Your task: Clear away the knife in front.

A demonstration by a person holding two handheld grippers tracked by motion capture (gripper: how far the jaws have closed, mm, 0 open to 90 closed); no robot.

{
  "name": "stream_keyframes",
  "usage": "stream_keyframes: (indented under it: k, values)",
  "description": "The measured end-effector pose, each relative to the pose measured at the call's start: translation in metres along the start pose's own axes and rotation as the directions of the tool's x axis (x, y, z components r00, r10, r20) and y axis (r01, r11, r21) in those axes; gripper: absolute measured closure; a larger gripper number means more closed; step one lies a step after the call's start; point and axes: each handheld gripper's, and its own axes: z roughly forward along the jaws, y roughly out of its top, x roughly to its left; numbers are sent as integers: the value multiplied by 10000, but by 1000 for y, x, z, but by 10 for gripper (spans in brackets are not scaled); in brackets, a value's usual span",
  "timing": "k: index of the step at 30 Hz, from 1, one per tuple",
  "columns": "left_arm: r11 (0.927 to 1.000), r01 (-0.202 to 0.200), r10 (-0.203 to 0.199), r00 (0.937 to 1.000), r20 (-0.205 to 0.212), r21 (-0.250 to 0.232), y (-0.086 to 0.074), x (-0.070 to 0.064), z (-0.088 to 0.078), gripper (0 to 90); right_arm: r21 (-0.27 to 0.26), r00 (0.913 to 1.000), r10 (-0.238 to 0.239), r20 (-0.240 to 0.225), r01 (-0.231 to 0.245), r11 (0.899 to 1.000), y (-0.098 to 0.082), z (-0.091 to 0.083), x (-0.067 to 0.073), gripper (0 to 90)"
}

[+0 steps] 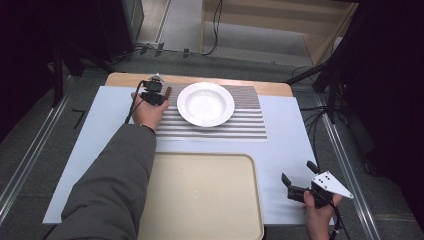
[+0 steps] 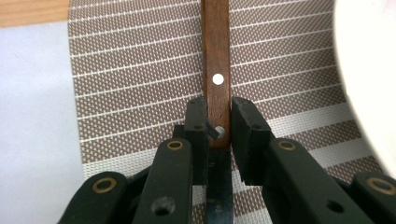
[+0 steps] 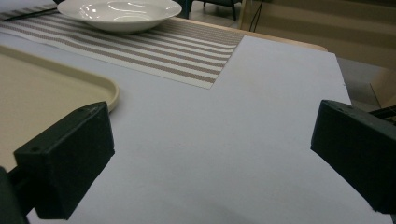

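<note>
2 grippers | left gripper [image 2: 218, 122] fingers clamp knife [image 2: 216, 70] handle on placemat [image 2: 140, 70] | right gripper [image 3: 210, 163] fingers wide

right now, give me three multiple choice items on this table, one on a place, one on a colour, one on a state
1. Where does the wooden-handled knife lie?
A. on the striped mat, left of the plate
B. in the tray
C. on the floor

2. What colour is the plate?
A. blue
B. white
C. black

3. How do the left tongs stand?
A. wide open over the tray
B. shut on the plate rim
C. closed on the knife handle

Key: 1 A, the high view shows the handle on the mat beside the plate. 2 B, it looks white in every view. 3 C, the left gripper view shows both pads against the wood.
</note>
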Motion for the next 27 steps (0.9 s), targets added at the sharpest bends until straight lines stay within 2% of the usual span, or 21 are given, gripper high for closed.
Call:
stream_keyframes:
  k: [3,15,27]
  values:
    - [9997,-209,210,9997,82,-81,0,1,-6,763,10,10000,-12,-2,12,10000,0,0,0,0]
    - [9989,-58,79,9990,441,-463,-3,8,-28,763,48,10000,-70,36,70,10000,0,0,0,0]
    - [9970,-211,271,9964,798,-750,-11,9,-54,763,-18,9999,-106,-8,106,9999,0,0,0,0]
